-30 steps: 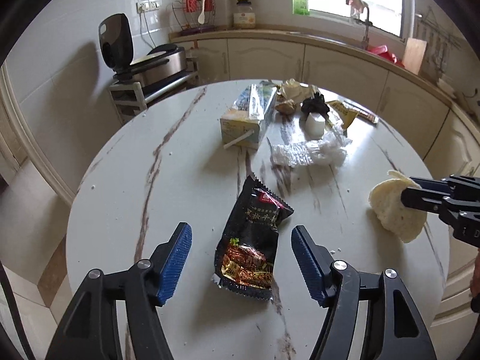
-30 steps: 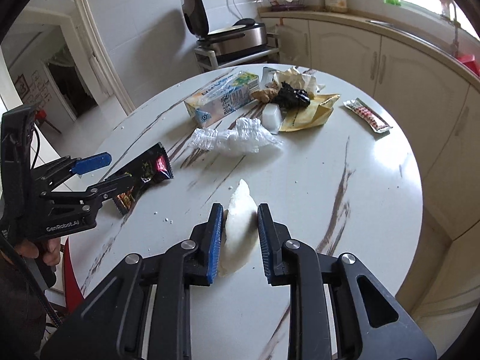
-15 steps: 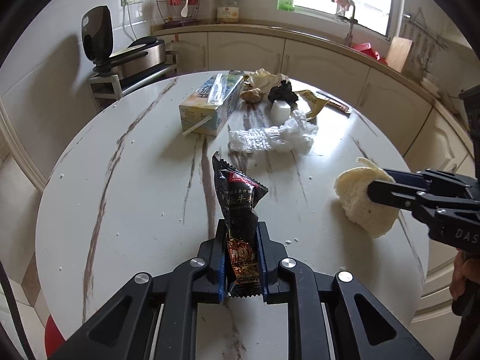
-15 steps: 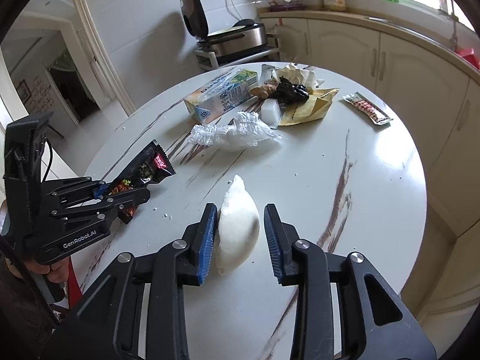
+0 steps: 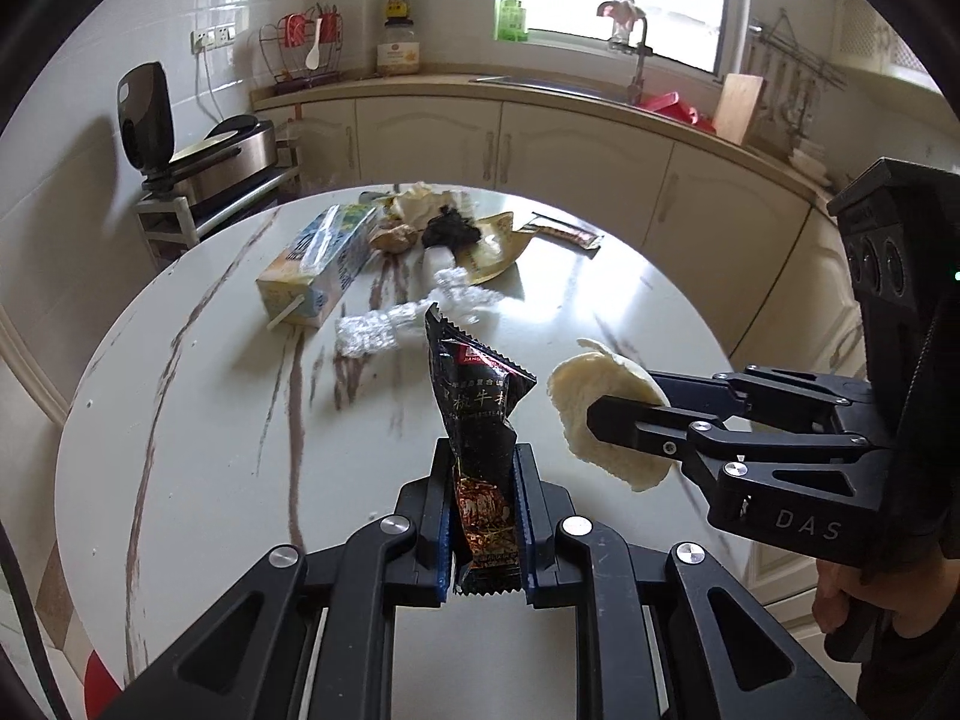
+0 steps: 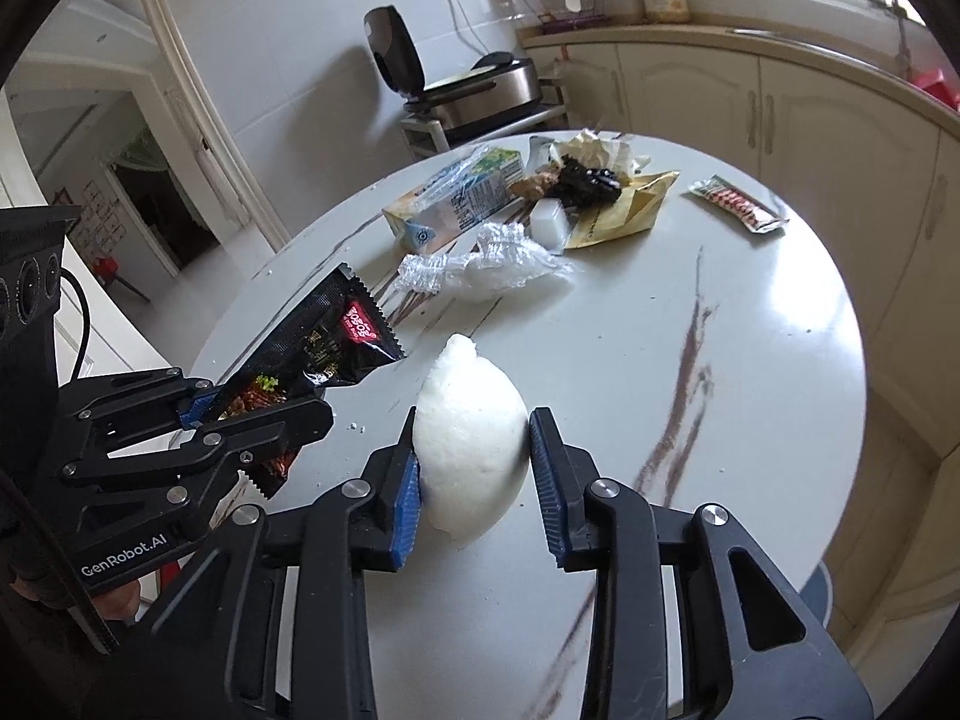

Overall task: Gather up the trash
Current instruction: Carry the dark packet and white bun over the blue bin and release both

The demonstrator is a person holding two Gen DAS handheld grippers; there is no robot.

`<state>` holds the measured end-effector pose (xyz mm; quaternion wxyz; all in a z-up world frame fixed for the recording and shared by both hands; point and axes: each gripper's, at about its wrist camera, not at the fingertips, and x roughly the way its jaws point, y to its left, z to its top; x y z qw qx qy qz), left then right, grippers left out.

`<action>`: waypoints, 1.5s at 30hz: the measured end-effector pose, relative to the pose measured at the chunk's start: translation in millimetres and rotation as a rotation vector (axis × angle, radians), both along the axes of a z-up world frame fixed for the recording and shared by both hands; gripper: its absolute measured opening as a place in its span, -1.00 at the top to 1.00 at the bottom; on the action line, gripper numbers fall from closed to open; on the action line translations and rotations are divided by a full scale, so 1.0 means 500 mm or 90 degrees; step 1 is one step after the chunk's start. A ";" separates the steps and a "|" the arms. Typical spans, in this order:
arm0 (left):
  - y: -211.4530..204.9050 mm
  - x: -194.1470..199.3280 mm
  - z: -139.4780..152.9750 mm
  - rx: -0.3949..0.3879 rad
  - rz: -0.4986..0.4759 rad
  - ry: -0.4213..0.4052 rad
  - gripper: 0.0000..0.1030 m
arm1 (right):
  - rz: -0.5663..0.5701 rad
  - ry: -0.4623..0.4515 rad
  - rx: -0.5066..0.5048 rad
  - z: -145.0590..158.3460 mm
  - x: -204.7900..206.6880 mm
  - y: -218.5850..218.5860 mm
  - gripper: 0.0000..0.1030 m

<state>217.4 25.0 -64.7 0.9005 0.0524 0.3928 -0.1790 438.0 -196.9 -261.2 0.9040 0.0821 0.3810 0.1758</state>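
A black snack wrapper (image 5: 474,402) stands upright between the blue pads of my left gripper (image 5: 480,468), which is shut on its lower half and holds it above the round marble table (image 5: 180,420). The right wrist view shows that wrapper (image 6: 324,336) slanting out of the left gripper (image 6: 264,405). A white steamed bun (image 6: 468,414) sits between the pads of my right gripper (image 6: 474,438). Its jaws are closing and both pads touch the bun's sides. From the left wrist view the bun (image 5: 570,384) hangs in the right gripper (image 5: 606,402) just beside the wrapper.
At the table's far side lie a drink carton (image 5: 318,270), crumpled clear plastic (image 5: 396,324), a yellow bag (image 5: 492,246), a dark crumpled scrap (image 5: 450,228) and a red-striped wrapper (image 5: 567,234). Cabinets and a counter curve behind. A person's hand (image 5: 840,606) holds the right gripper.
My left gripper shut on the black wrapper and lifted it off the table. The right gripper's jaws widened slightly around the bun, and the two grippers came closer together.
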 end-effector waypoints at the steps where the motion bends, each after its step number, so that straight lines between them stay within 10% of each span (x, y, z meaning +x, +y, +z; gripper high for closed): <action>1: -0.021 -0.003 0.009 -0.002 -0.010 -0.006 0.75 | -0.010 -0.010 0.005 0.010 -0.011 -0.019 0.39; 10: -0.306 0.014 0.030 0.005 -0.155 -0.018 0.75 | -0.213 -0.074 -0.017 0.056 -0.163 -0.293 0.39; 21: -0.652 0.095 -0.115 0.075 -0.285 0.051 0.74 | -0.408 0.018 0.013 -0.096 -0.262 -0.570 0.39; 33: -0.797 0.216 -0.296 0.176 -0.293 0.116 0.58 | -0.444 0.109 0.058 -0.250 -0.228 -0.663 0.38; 37: -0.805 0.223 -0.299 0.174 -0.284 0.106 0.00 | -0.444 0.125 0.071 -0.284 -0.213 -0.667 0.38; 45: -0.806 0.192 -0.265 0.175 -0.253 0.064 -0.15 | -0.446 0.142 0.130 -0.323 -0.194 -0.665 0.21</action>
